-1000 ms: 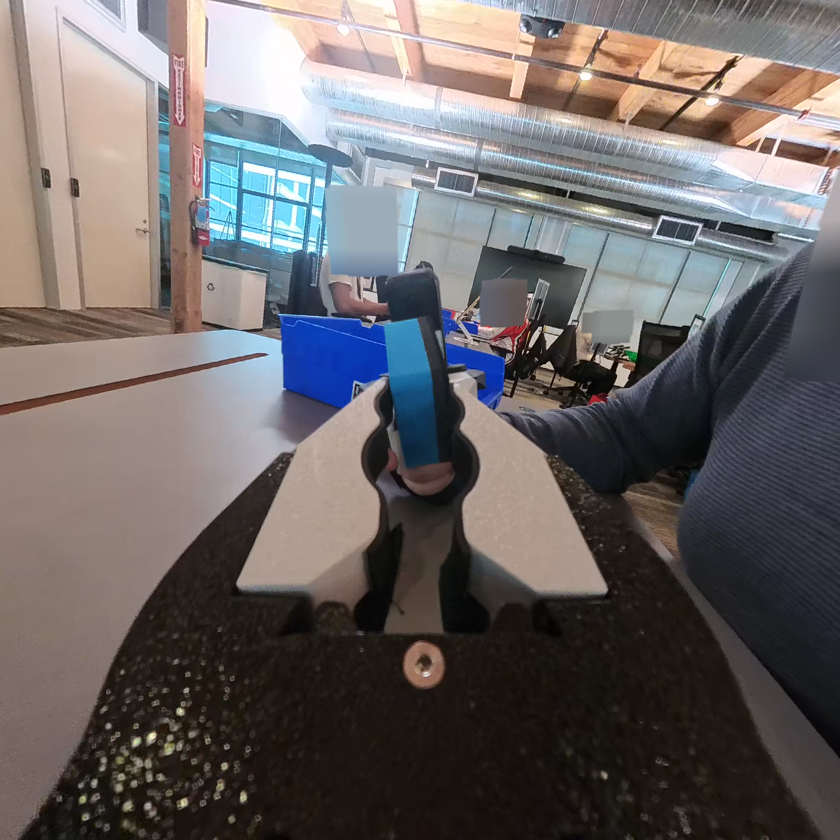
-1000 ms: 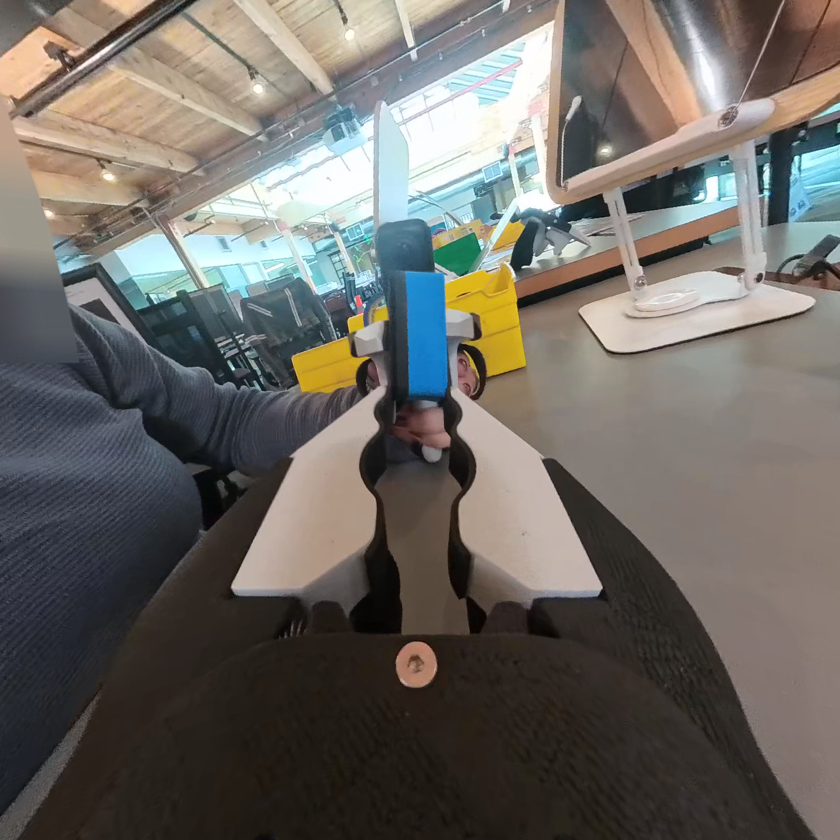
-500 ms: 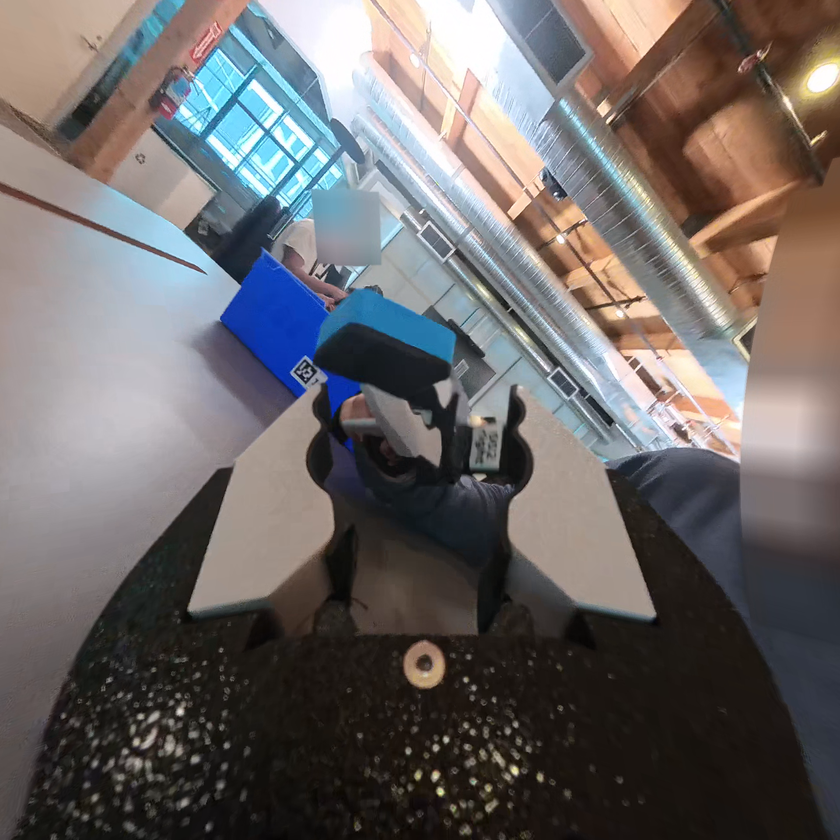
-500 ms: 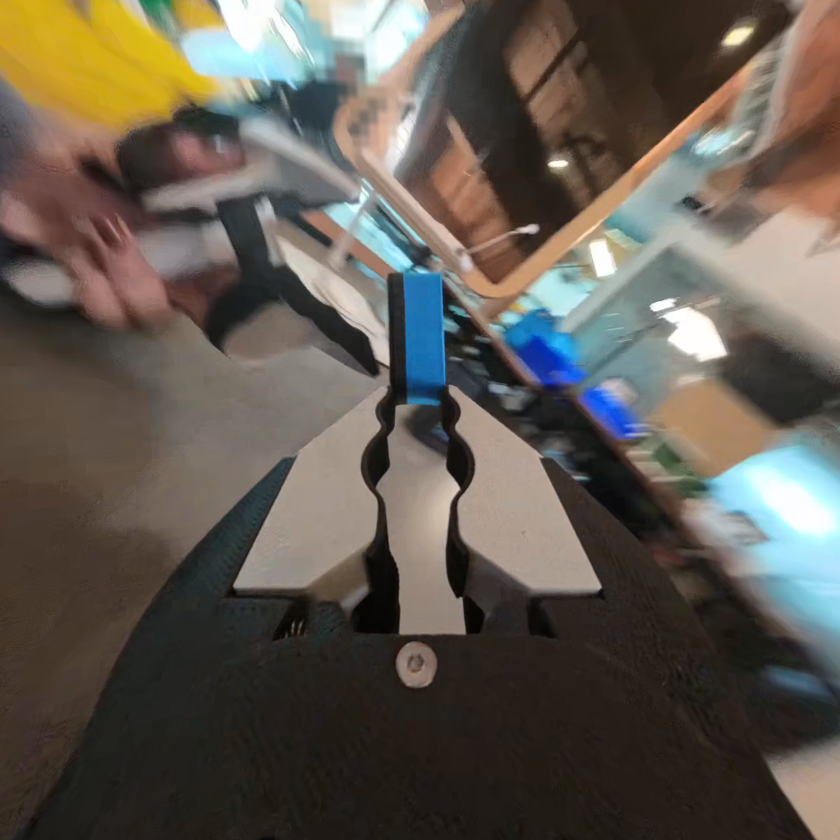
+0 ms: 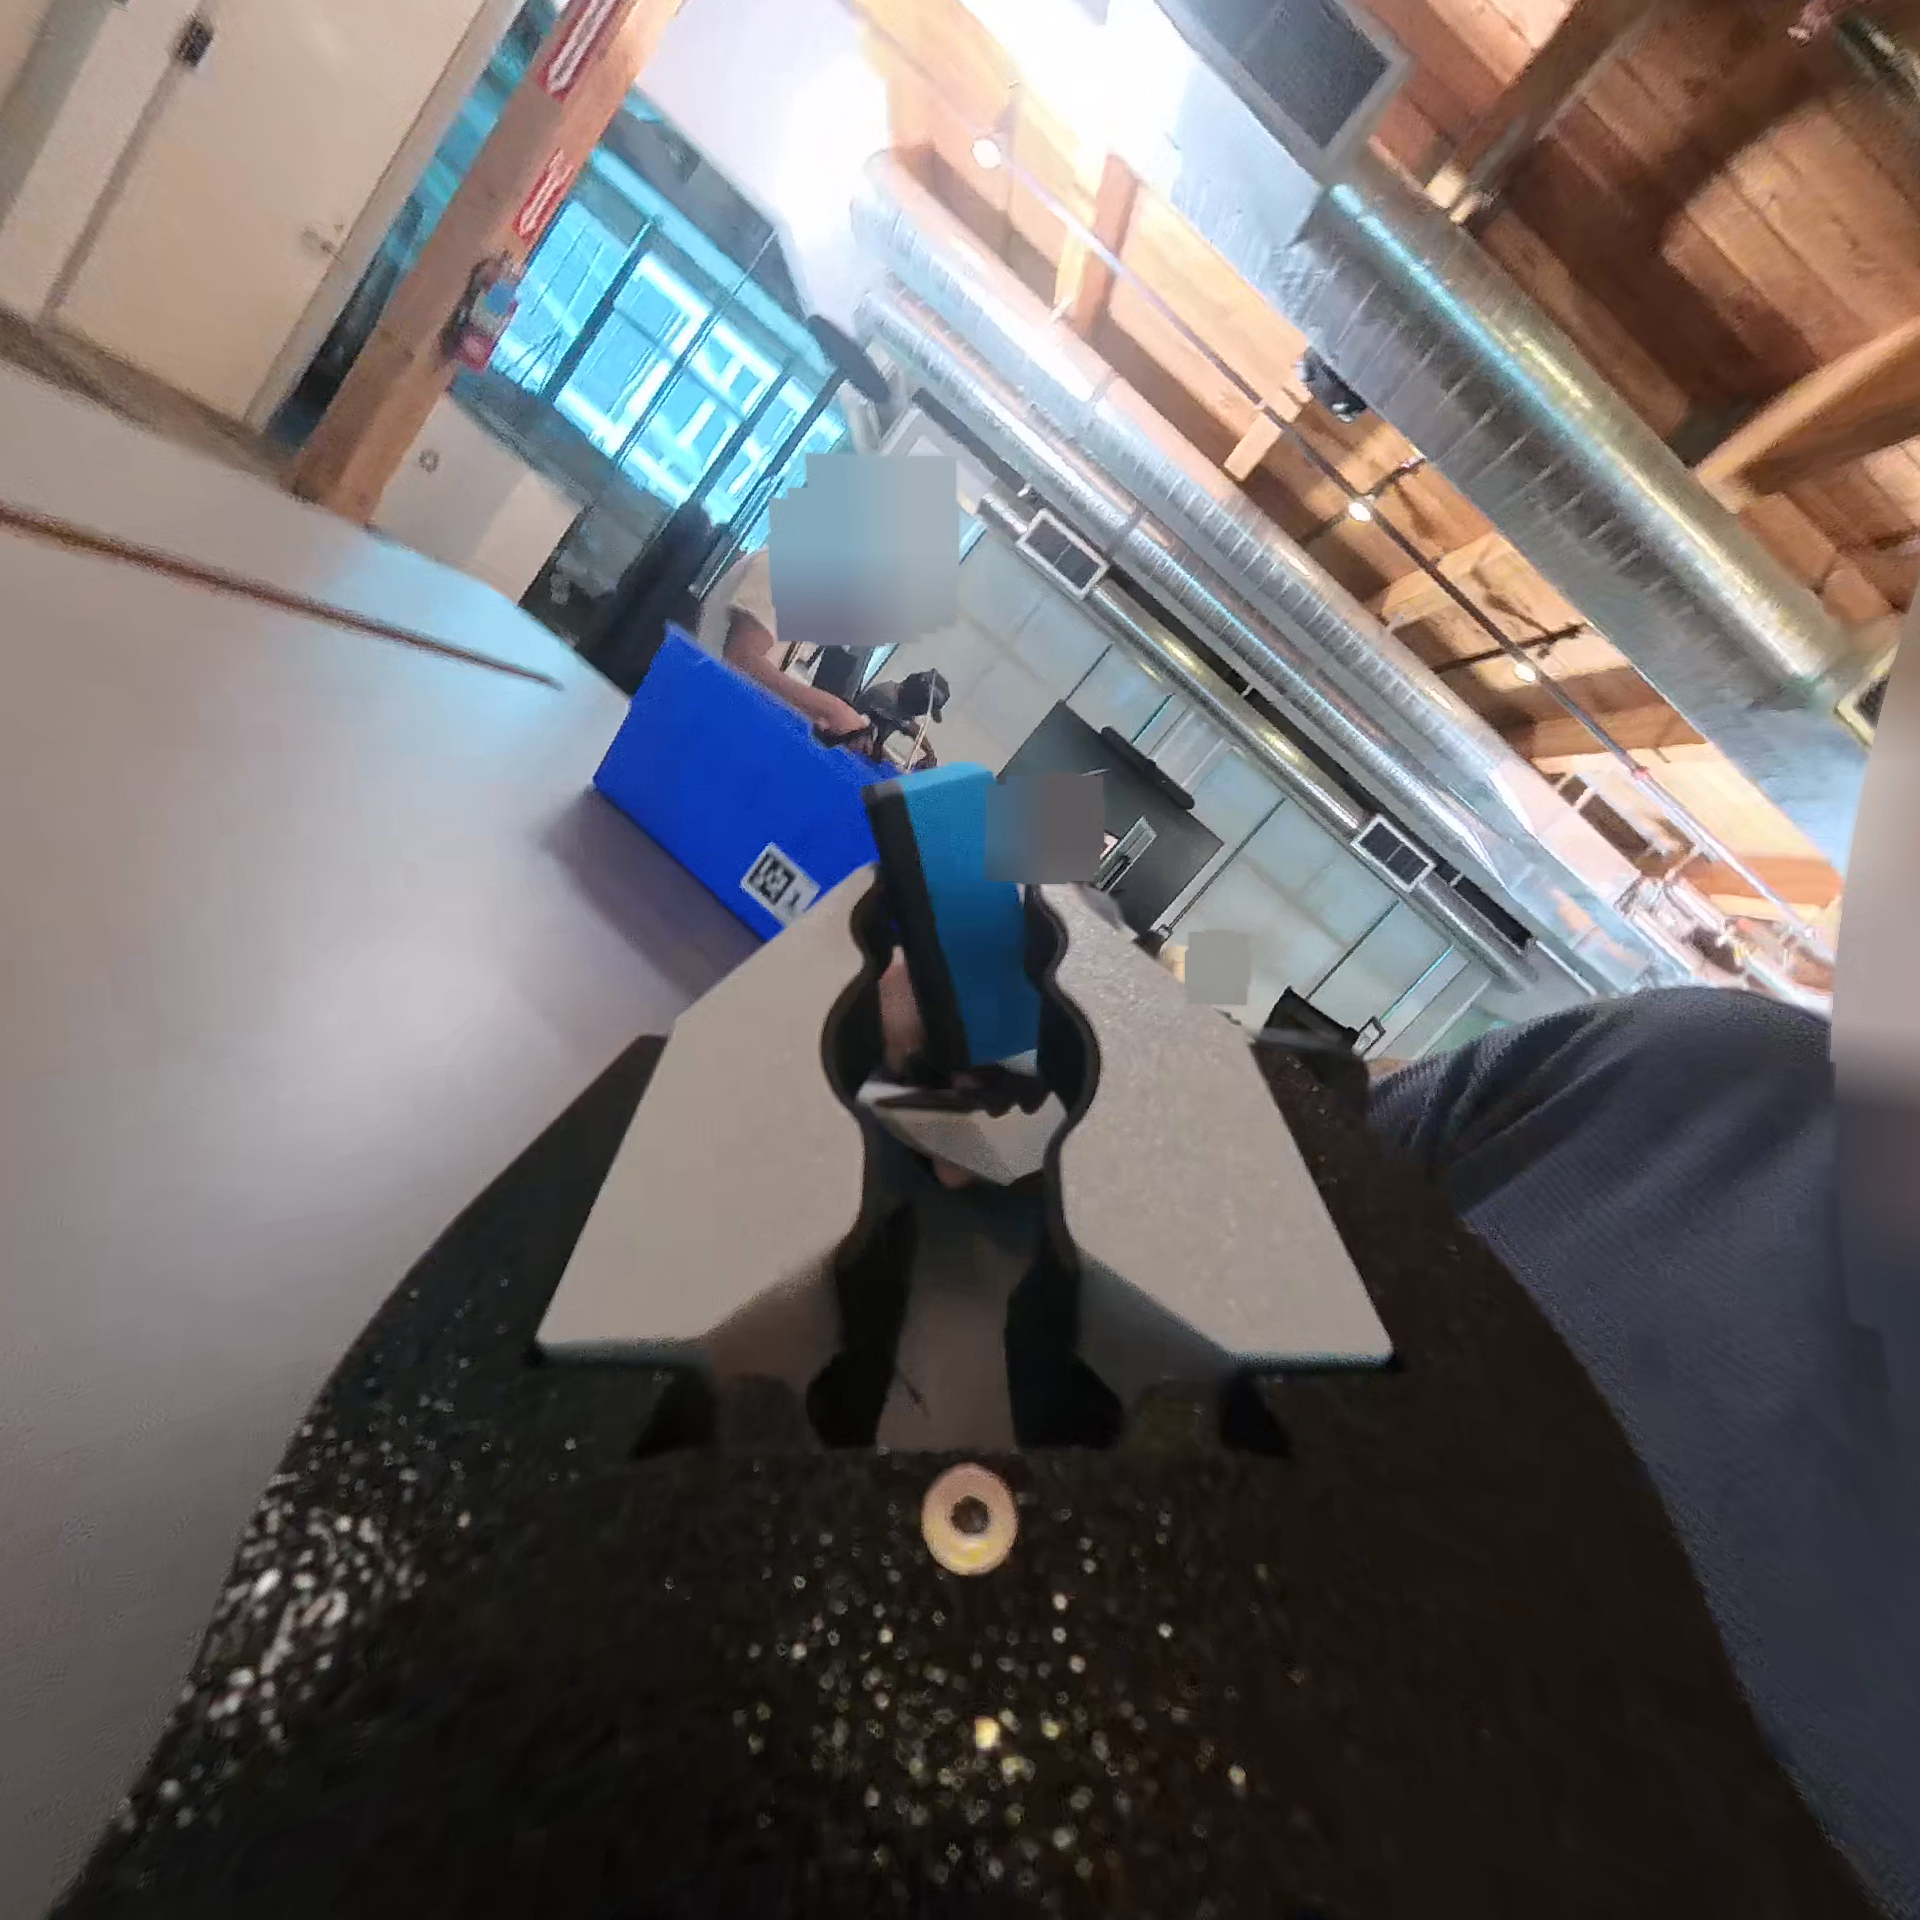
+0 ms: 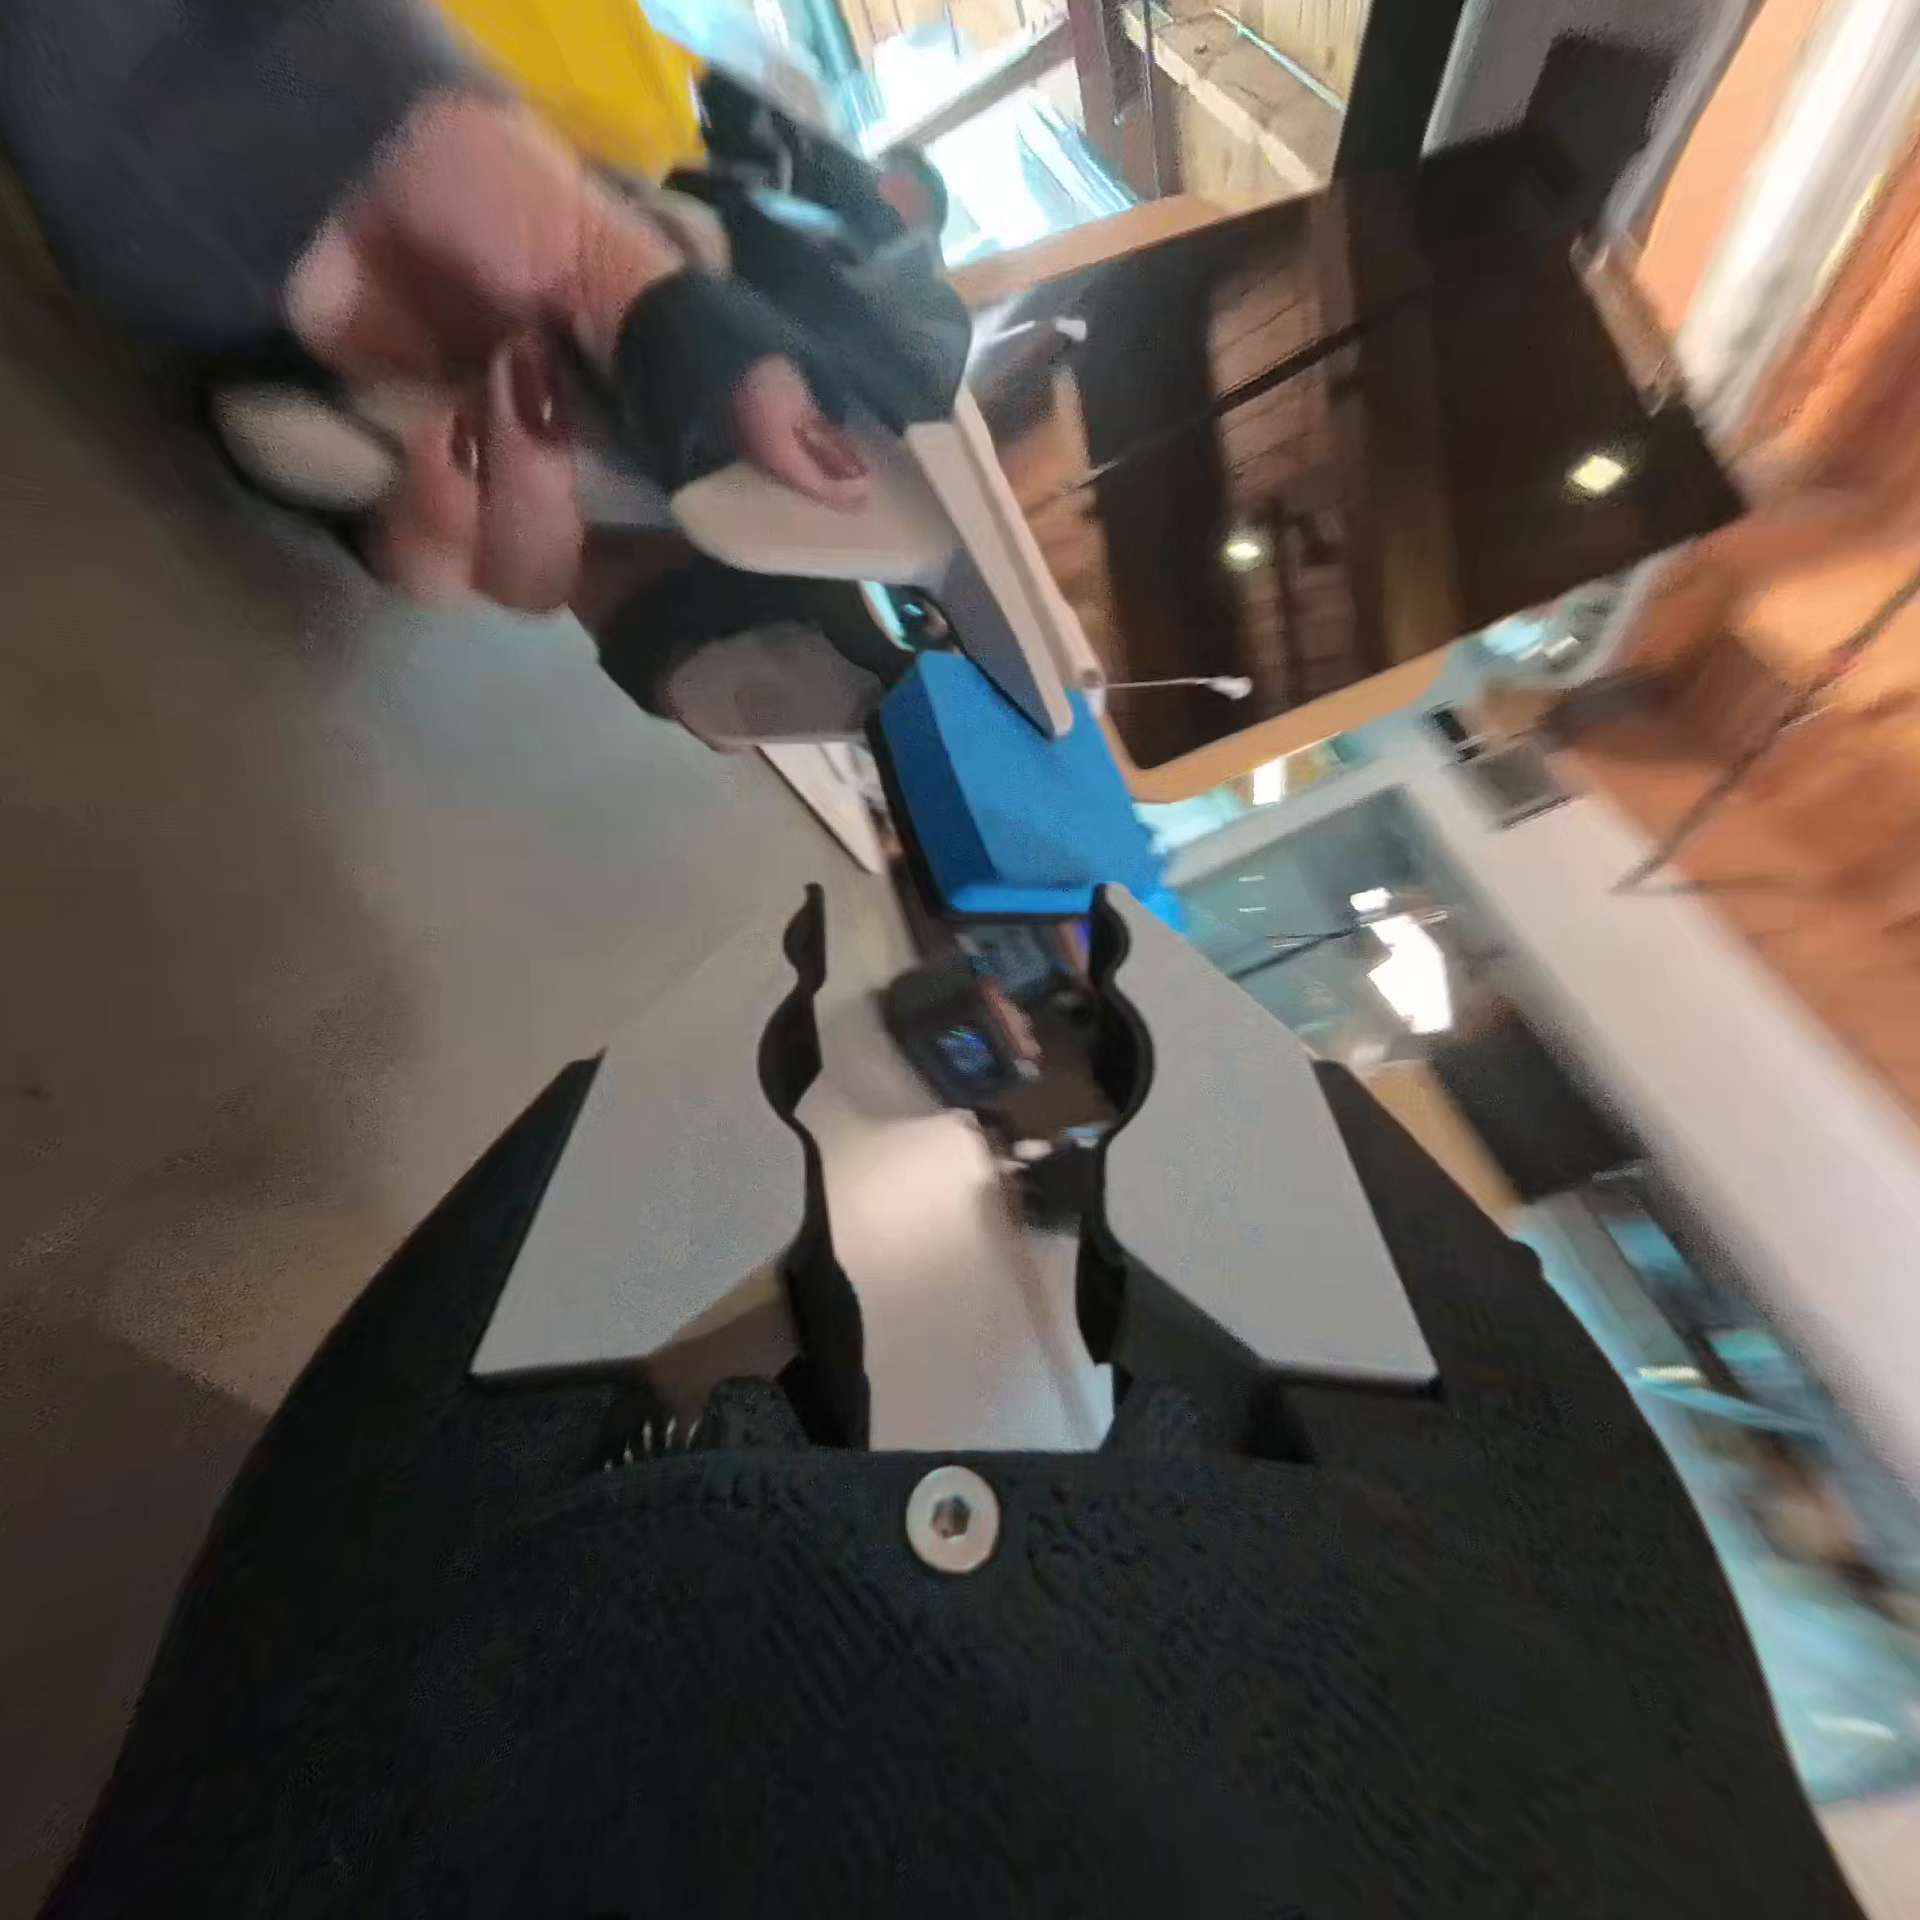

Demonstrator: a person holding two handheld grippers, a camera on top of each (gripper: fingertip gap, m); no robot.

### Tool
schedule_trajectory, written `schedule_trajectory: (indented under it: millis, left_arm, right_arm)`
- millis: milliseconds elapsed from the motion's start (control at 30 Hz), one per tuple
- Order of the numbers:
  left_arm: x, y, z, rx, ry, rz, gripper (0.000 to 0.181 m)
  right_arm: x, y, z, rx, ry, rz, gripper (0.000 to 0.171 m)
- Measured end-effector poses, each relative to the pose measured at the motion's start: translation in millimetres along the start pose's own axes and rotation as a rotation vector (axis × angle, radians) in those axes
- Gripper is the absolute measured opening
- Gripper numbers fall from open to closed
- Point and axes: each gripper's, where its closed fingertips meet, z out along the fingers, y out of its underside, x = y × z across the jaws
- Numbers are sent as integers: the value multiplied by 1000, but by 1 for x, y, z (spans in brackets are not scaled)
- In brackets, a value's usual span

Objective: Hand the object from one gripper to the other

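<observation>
The object is a flat block with a blue face and a black back (image 5: 966, 904). In the left wrist view it stands upright between my left gripper's (image 5: 951, 914) fingers, which are shut on its sides. Part of the right gripper (image 5: 956, 1138) shows just behind it. In the blurred right wrist view the block (image 6: 997, 810) hangs just ahead of my right gripper (image 6: 956, 904), which is open and empty. The left gripper's white fingers (image 6: 997, 613) pinch its upper end, with a person's hand (image 6: 499, 343) behind them.
A blue bin (image 5: 727, 800) stands on the grey table (image 5: 260, 883) ahead of the left gripper. A person's dark sleeve (image 5: 1662, 1299) fills the right side. A yellow bin (image 6: 582, 62) and a small dark device (image 6: 956, 1039) show in the right wrist view.
Half a second ago the right gripper was shut on the block and the left was open. Now the left gripper has closed on the block and the right has opened and drawn back. Both views have tilted.
</observation>
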Motion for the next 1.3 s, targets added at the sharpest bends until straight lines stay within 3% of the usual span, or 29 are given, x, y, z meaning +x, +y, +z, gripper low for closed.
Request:
schedule_trajectory:
  millis: [100, 233, 300, 367, 433, 500, 667, 767, 900, 1100, 1300]
  left_arm:
    - [16, -5, -1, 3, 59, 100, 21]
    - [28, 12, 2, -103, 106, 283, 21]
    - [28, 20, 4, -144, 102, 342, 21]
    - [28, 27, 6, -168, 103, 386, 21]
    - [29, 32, 8, -191, 103, 426, 21]
    - [27, 36, 9, -214, 93, 462, 21]
    - [15, 34, 10, -216, 18, 345, 22]
    - [8, 30, 11, -194, 5, 168, 65]
    - [5, 26, 11, -161, 51, -60, 82]
    - [-1, 21, 9, -103, 89, -254, 69]
    - [-4, 20, 8, -88, 89, -331, 46]
  right_arm:
    - [0, -6, -5, 102, -184, 479, 55]
    - [8, -20, -14, 277, -547, 1282, 50]
    - [10, -22, -19, 327, -686, 1523, 50]
    - [3, -23, -21, 310, -771, 1595, 47]
    - [-7, -26, -22, 274, -810, 1556, 44]
    - [-11, -30, -22, 271, -806, 1496, 22]
    - [-9, -19, -18, 225, -674, 1311, 20]
    - [-6, -12, -14, 200, -541, 1098, 20]
    - [-1, 3, -7, 116, -278, 653, 20]
    - [7, 10, -2, -20, 47, -111, 20]
    - [1, 4, -1, -35, 84, -322, 20]
